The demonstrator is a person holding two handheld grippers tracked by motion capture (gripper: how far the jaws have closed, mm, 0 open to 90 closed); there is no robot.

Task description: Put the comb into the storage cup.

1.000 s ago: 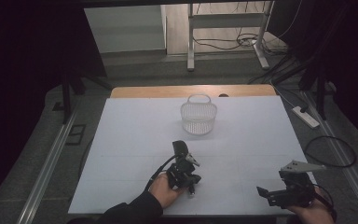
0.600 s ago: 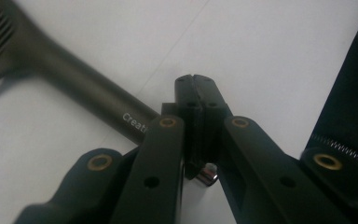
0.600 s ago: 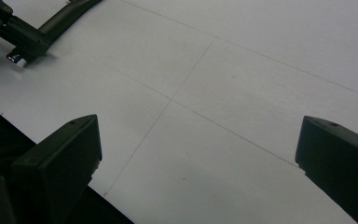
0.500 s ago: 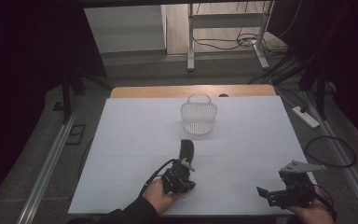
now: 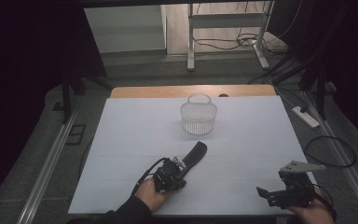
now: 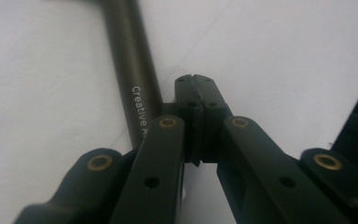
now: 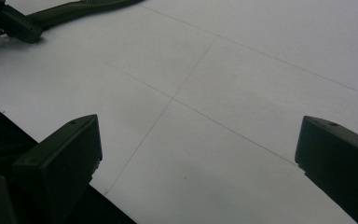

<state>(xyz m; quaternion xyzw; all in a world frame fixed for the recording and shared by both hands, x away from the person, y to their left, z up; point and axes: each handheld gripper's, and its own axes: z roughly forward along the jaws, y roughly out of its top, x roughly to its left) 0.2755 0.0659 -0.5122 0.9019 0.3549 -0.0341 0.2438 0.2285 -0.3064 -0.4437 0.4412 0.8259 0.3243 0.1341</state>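
- Two jaws of left gripper (image 6: 196, 93) are pressed together w/ nothing between; dark tool (image 6: 133, 74), printed "Creative", lies just beside them, not clearly touching.
- 1 s ago that tool sat bunched at the gripper; now it lies flat on table (image 5: 261, 140), pointing from left gripper (image 5: 179, 164) toward wire basket (image 5: 199, 116).
- Judgement: tool set down and released; basket empty, well apart.
- Right gripper (image 7: 196, 158), jaws spread wide, hasn't moved, far right of basket at near edge.
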